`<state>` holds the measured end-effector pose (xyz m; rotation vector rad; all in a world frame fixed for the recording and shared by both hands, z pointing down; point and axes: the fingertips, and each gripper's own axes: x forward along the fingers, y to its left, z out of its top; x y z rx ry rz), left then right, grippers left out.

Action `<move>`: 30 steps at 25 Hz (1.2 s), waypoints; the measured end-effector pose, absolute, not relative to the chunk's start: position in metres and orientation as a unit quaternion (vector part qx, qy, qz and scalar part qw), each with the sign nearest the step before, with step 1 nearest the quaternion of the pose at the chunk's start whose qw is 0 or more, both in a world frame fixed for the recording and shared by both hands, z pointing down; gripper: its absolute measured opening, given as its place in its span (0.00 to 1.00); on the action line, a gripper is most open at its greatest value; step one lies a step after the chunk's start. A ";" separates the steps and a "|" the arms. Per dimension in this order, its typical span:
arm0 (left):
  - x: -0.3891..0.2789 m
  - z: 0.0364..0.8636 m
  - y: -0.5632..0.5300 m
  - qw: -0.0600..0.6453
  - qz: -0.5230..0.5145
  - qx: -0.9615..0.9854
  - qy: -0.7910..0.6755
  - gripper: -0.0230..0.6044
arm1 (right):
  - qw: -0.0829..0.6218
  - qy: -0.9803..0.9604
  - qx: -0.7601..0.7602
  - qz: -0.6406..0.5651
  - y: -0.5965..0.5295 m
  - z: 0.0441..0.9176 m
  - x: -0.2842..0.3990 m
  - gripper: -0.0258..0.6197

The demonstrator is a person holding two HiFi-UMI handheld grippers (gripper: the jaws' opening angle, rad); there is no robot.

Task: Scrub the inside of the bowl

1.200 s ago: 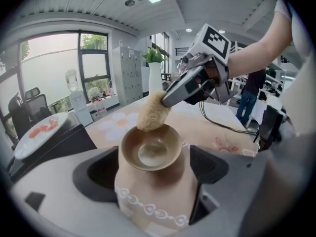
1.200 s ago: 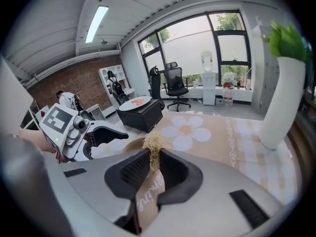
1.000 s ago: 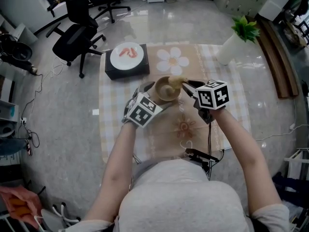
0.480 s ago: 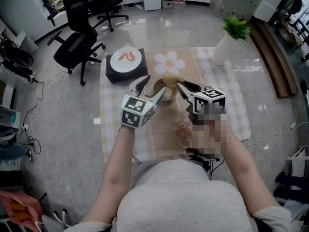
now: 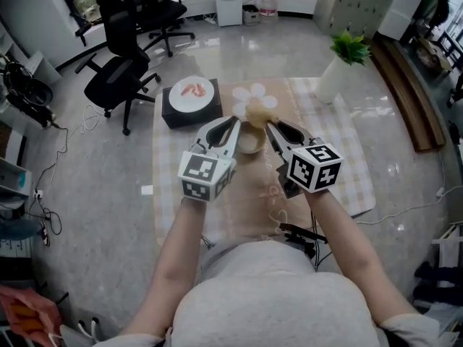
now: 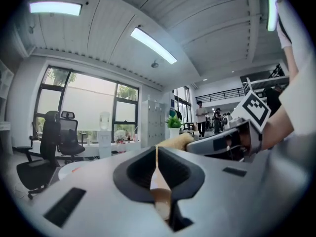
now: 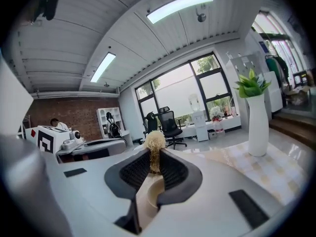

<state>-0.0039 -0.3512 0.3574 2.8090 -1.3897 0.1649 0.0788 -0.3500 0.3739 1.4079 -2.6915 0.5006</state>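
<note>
Small tan wooden bowl (image 5: 250, 143) held up over beige checked cloth (image 5: 340, 150), between the two grippers; left gripper (image 5: 230, 127) jaws have just closed, clenched on bowl's thin rim; right gripper (image 5: 271, 127) clenched on straw-coloured fibrous scrubber (image 5: 258, 112), tuft poking past jaw tips, just beyond bowl; white vase with green plant (image 5: 338, 71) at cloth's far corner.

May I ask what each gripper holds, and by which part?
The left gripper, just closed, pinches the bowl by its rim; right gripper clamps the scrubber below its tuft.

Head camera steeply down, gripper cameras level, all sharing plant (image 5: 350, 48)
</note>
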 end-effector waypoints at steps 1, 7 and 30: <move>-0.003 0.354 -0.350 -0.004 0.048 0.895 -0.444 0.07 | 0.029 -0.874 0.460 0.154 -0.349 0.371 0.078 0.13; 0.000 0.345 -0.344 -0.032 0.038 0.898 -0.437 0.06 | 0.014 -0.871 0.479 0.108 -0.340 0.360 0.080 0.13; 0.008 0.317 -0.330 -0.109 0.011 0.881 -0.460 0.05 | -0.003 -0.869 0.491 -0.061 -0.323 0.321 0.063 0.13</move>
